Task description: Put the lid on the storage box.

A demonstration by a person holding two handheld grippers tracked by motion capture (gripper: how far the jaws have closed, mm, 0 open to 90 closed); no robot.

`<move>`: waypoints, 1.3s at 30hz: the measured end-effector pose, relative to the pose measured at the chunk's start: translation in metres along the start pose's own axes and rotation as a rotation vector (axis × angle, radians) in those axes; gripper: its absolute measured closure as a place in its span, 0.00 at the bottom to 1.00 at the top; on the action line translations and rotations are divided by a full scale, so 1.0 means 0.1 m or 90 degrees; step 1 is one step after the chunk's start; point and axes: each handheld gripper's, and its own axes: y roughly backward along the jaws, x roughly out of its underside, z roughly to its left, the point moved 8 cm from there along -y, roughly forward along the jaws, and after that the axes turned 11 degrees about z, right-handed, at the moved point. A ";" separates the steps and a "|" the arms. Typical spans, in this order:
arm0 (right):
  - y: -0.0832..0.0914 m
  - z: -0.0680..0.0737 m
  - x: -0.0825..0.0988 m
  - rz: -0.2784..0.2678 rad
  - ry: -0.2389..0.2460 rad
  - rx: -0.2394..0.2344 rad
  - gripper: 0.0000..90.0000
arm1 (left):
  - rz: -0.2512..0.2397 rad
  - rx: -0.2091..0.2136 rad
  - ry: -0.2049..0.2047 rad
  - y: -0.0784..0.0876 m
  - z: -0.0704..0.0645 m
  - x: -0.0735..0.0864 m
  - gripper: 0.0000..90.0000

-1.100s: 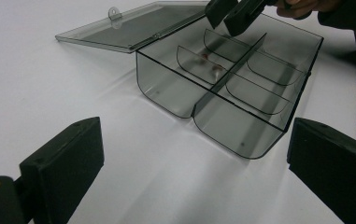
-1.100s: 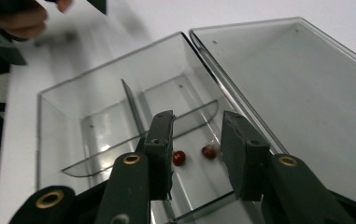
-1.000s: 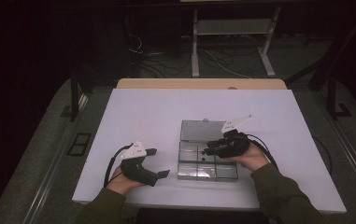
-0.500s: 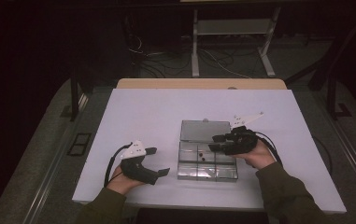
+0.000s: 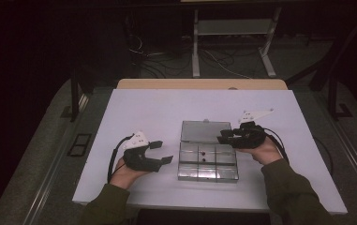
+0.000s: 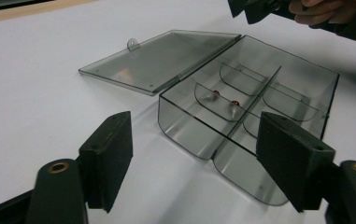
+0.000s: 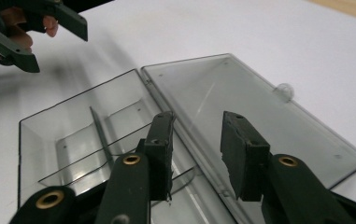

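A clear plastic compartment box [image 5: 223,174] lies open mid-table, its lid [image 5: 204,131] flat behind it. Two small reddish beads [image 5: 203,156] rest in one middle compartment, and the beads [image 6: 234,103] also appear in the left gripper view. My left gripper [image 5: 163,152] sits on the table just left of the box [image 6: 241,116]; its jaws have just been closing but stand open with nothing between the pads. My right gripper [image 5: 223,137] hovers over the box's back right corner by the hinge. Its jaws [image 7: 200,154] have just been closing and stay apart, gripping nothing.
The white table [image 5: 167,108] has bare room on both sides of the box and behind the lid. A wooden strip [image 5: 199,84] runs along its far edge. A metal stand [image 5: 232,28] and cables lie on the dark floor beyond.
My right gripper drew back from over the compartments toward the box's right rear corner. The left gripper's jaws have narrowed; that hand stayed in place.
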 end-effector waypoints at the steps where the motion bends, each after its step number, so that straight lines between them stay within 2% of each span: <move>1: 0.02 -0.02 -0.01 -0.004 0.001 0.004 0.73 | 0.001 -0.002 -0.004 0.00 0.01 -0.02 0.32; 6: 0.09 -0.10 -0.05 -0.016 -0.003 0.017 0.83 | -0.004 -0.018 -0.015 -0.03 0.07 -0.14 0.43; 17: 0.19 -0.30 -0.05 -0.031 -0.021 0.047 0.94 | 0.003 -0.014 -0.029 -0.20 0.24 -0.42 0.62; 21: 0.21 -0.37 -0.04 -0.031 -0.033 0.048 0.98 | 0.009 -0.019 -0.027 -0.29 0.31 -0.50 0.73; 25: 0.20 -0.44 -0.01 -0.028 -0.040 0.053 0.99 | 0.027 -0.040 -0.018 -0.38 0.40 -0.56 0.83; 31: 0.19 -0.54 0.02 -0.023 -0.061 0.065 0.99 | 0.053 -0.029 -0.002 -0.53 0.48 -0.64 0.99; 39: 0.14 -0.64 0.08 -0.010 -0.077 0.074 0.99 | 0.079 -0.035 0.011 -0.69 0.58 -0.59 0.99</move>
